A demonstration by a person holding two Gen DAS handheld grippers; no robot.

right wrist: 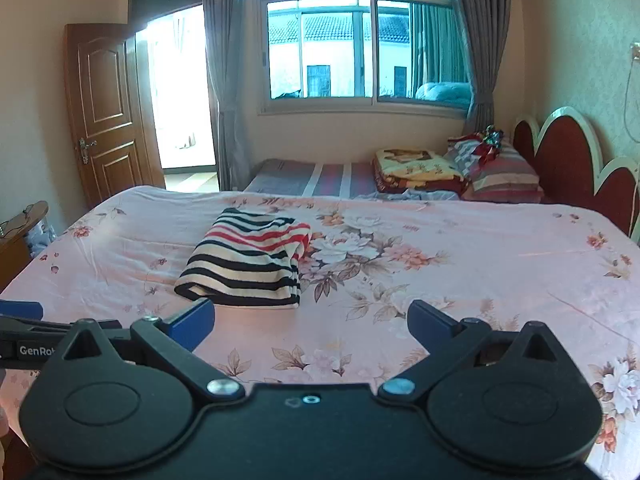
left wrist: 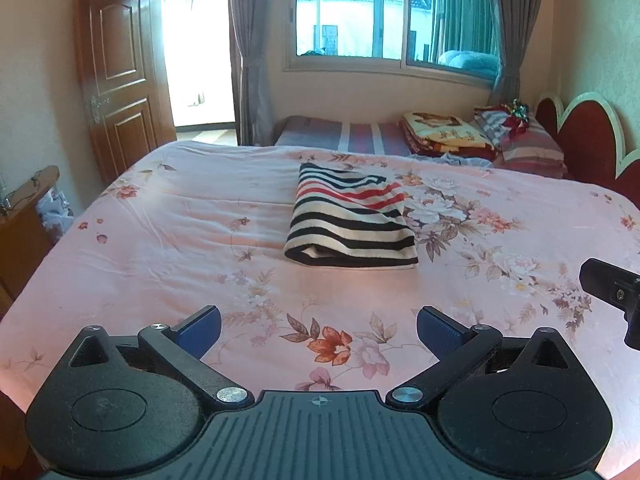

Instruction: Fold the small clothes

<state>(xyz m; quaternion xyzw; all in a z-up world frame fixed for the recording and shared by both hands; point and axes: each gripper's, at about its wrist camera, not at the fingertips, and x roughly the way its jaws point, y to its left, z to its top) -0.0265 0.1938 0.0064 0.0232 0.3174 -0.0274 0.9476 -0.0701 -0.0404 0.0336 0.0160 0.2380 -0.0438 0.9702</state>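
- Left gripper (left wrist: 318, 330): jaws spread wide, nothing between the blue pads (left wrist: 438, 334); held above the near part of the bed and angled downward toward the sheet, clear of the fabric.
- Right gripper (right wrist: 310, 326): jaws spread wide, nothing between them; blue pads (right wrist: 194, 322) over bare sheet, tilted downward, touching nothing.
- Gripper pair: side by side; a black part of the right one shows at the right edge of the left wrist view, and the left one's finger and branded arm show at the left edge of the right wrist view.
- Striped garment (left wrist: 350, 220): folded into a compact rectangle, black, cream and red stripes, lying flat on the bed ahead of both grippers, well apart from each.
- Floral bedsheet (left wrist: 160, 240): pink, flower print, smooth under and around the garment.
- Second bed (right wrist: 312, 178): behind, striped cover, with folded blankets (right wrist: 416, 170) and a pillow (right wrist: 504, 178) by the red headboard (right wrist: 568, 164).
- Room: window (right wrist: 360, 48) with grey curtains, wooden door (right wrist: 106, 116) standing open at left.
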